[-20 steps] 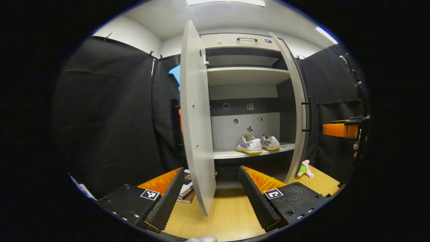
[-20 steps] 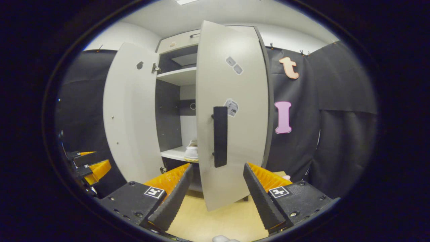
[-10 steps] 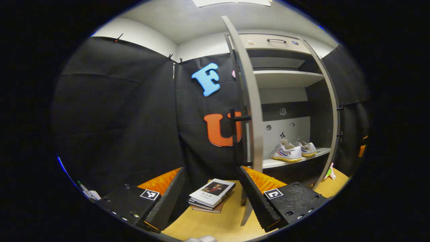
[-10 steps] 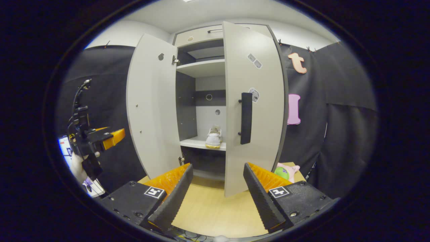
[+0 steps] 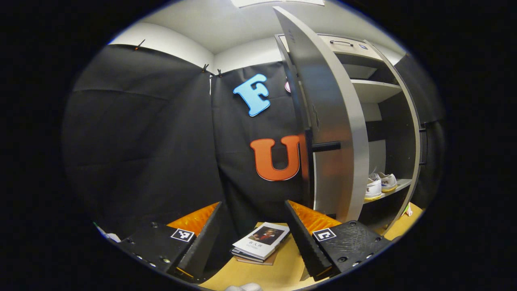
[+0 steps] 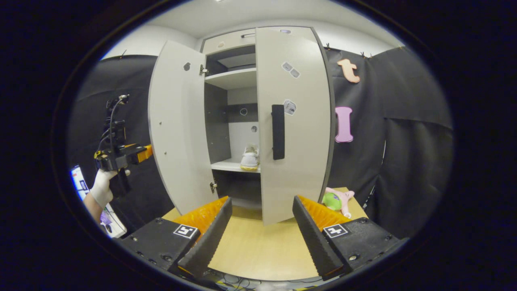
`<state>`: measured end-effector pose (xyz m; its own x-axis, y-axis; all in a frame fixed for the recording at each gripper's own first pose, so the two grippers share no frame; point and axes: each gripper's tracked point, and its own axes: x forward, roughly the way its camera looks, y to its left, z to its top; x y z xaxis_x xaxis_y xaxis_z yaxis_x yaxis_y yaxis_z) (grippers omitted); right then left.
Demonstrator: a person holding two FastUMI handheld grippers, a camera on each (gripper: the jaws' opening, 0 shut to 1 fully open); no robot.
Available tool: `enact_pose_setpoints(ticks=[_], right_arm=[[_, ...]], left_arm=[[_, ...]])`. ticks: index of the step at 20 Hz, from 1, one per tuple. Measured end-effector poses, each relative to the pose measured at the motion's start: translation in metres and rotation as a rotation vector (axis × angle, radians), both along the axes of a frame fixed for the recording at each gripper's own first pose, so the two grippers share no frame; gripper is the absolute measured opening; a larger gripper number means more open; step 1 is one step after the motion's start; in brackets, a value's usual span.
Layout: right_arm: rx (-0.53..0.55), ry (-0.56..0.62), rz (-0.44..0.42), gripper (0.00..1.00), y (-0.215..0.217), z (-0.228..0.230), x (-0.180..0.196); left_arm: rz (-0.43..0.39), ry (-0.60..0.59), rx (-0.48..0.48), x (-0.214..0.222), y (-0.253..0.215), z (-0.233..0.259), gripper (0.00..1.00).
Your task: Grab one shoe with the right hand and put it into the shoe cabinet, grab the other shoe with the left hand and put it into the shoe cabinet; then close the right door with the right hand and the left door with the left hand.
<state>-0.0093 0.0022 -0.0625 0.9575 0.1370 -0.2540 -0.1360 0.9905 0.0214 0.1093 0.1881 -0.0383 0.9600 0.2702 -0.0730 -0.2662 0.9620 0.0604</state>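
From my remote station I see a light wooden tabletop [image 6: 258, 246] carrying the shoe cabinet [image 6: 230, 40]. Inside the cabinet, the lower shelf [image 5: 394, 188] holds two white shoes [image 5: 381, 184] side by side; in the right gripper view one shoe [image 6: 249, 158] sits on that shelf [image 6: 226, 165]. The upper shelf [image 6: 232, 79] carries nothing I can make out. A stack of books [image 5: 261, 241] lies on the tabletop [image 5: 278, 270] left of the cabinet. A pink-and-green plush toy [image 6: 338, 200] lies on the tabletop at the cabinet's right.
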Motion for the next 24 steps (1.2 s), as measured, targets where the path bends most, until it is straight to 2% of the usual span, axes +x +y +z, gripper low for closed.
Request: enact_pose_setpoints(ticks=[5, 11, 13, 15, 18, 20, 21, 23, 24], right_arm=[[0.008, 0.004, 0.043, 0.98, 0.004, 0.000, 0.007], [0.004, 0.004, 0.068, 0.98, -0.003, 0.000, 0.011], [-0.004, 0.004, 0.068, 0.98, -0.011, 0.002, 0.011], [-0.006, 0.001, 0.063, 0.96, -0.018, 0.004, 0.011], [-0.001, -0.014, 0.041, 0.98, -0.032, 0.011, 0.009], [0.011, -0.027, 0.029, 0.98, -0.039, 0.017, 0.006], [0.010, -0.033, 0.019, 0.96, -0.043, 0.019, 0.005], [0.010, -0.043, 0.002, 0.98, -0.047, 0.023, 0.007], [0.011, -0.045, -0.005, 0.98, -0.048, 0.024, 0.007]], left_arm=[[-0.034, 0.020, 0.003, -0.001, -0.028, 0.001, 0.84], [-0.127, 0.030, -0.023, 0.004, -0.099, 0.000, 0.84], [-0.177, 0.038, -0.056, 0.015, -0.127, -0.005, 0.84], [-0.220, 0.045, -0.044, 0.023, -0.150, -0.005, 0.85], [-0.213, 0.041, -0.073, 0.026, -0.167, -0.002, 0.96], [-0.213, 0.045, -0.092, 0.025, -0.173, -0.003, 0.96], [-0.212, 0.043, -0.084, 0.022, -0.175, -0.001, 0.96], [-0.224, 0.047, -0.069, 0.015, -0.182, 0.000, 0.96], [-0.233, 0.049, -0.064, 0.010, -0.185, 0.002, 1.00]])
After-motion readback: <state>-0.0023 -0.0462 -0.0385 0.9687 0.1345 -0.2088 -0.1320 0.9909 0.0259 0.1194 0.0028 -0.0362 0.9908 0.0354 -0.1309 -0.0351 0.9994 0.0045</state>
